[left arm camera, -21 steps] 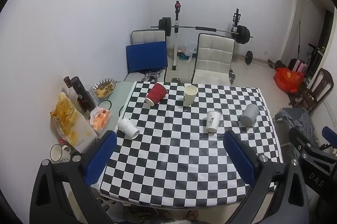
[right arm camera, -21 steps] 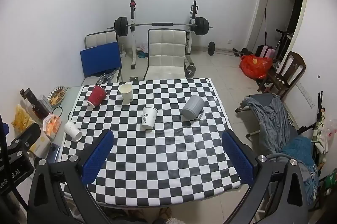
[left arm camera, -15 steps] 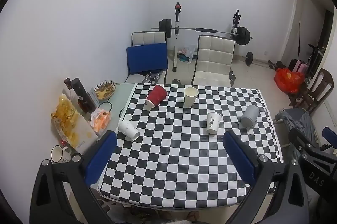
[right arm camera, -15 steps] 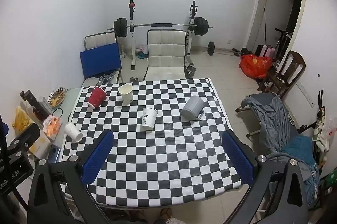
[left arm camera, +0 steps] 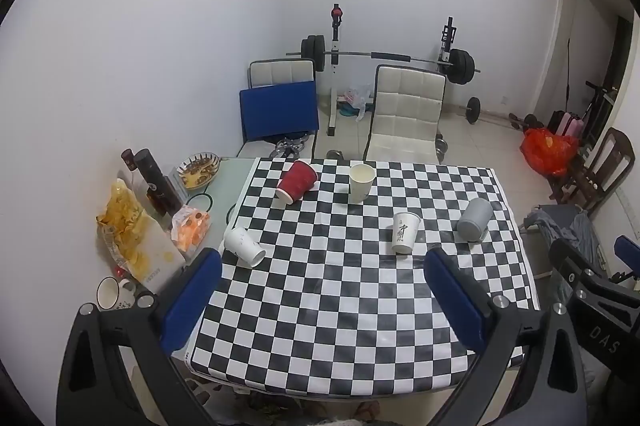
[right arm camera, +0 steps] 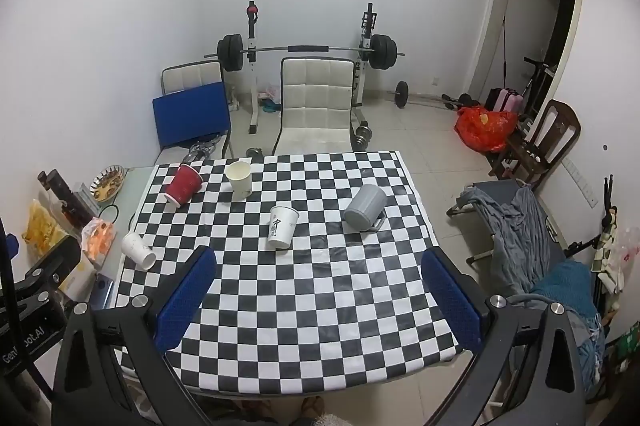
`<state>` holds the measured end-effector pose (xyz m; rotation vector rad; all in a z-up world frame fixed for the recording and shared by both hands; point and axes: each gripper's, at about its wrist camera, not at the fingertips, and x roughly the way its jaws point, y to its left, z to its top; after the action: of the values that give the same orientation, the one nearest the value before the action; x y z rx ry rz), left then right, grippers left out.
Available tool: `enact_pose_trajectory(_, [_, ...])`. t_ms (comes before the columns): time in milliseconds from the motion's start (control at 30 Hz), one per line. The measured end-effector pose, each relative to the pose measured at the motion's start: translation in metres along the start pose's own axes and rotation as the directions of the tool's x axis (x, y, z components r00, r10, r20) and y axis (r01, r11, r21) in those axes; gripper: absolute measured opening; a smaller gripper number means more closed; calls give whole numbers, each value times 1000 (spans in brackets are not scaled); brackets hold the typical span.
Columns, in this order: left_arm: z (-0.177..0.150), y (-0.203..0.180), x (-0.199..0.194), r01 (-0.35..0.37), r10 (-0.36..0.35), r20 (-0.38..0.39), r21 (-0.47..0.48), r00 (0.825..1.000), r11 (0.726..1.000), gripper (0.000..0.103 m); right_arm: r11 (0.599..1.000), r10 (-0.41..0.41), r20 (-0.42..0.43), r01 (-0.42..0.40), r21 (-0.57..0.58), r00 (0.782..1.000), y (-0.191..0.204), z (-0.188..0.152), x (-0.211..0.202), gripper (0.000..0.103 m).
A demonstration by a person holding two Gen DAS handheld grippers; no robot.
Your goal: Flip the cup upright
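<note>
Several cups sit on a black-and-white checkered table (left arm camera: 344,306) (right arm camera: 304,306). A red cup (left arm camera: 296,181) (right arm camera: 184,184), a white cup (left arm camera: 244,247) (right arm camera: 138,250) and a grey mug (left arm camera: 474,219) (right arm camera: 365,207) lie on their sides. A cream cup (left arm camera: 361,182) (right arm camera: 239,180) and a printed white cup (left arm camera: 405,238) (right arm camera: 281,226) stand upright. My left gripper (left arm camera: 323,296) and right gripper (right arm camera: 318,296) are both open and empty, held high above the table's near edge.
A side table at the left holds a snack bag (left arm camera: 132,238), dark bottles (left arm camera: 156,183), a bowl (left arm camera: 199,169) and a mug (left arm camera: 110,293). White chairs (left arm camera: 406,113), a blue board (left arm camera: 278,115) and a barbell rack (left arm camera: 384,55) stand behind the table. Clothes on a cot (right arm camera: 516,226) lie at the right.
Both grippers have drawn back and up slightly, so the table sits a bit farther off in each view. The cups have not moved. Both jaws stay open.
</note>
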<state>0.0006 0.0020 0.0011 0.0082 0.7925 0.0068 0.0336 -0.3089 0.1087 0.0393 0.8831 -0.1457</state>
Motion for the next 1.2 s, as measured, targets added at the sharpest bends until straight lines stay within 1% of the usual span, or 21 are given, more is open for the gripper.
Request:
enact_pose_trajectory(267, [-6, -1, 2, -3, 3, 0, 4, 1000, 1000, 103, 1000, -2, 3, 2, -2, 1000, 0, 1, 0, 103])
enact_pose_trajectory(600, [-6, -11, 1, -5, 5, 10, 9, 1000, 1000, 103, 1000, -3, 4, 3, 0, 1000, 0, 1, -2, 103])
enact_pose_trajectory(1200, [0, -17, -6, -5, 5, 13, 12, 1000, 1000, 103, 1000, -1, 10, 1, 0, 1000, -1, 0, -5, 103])
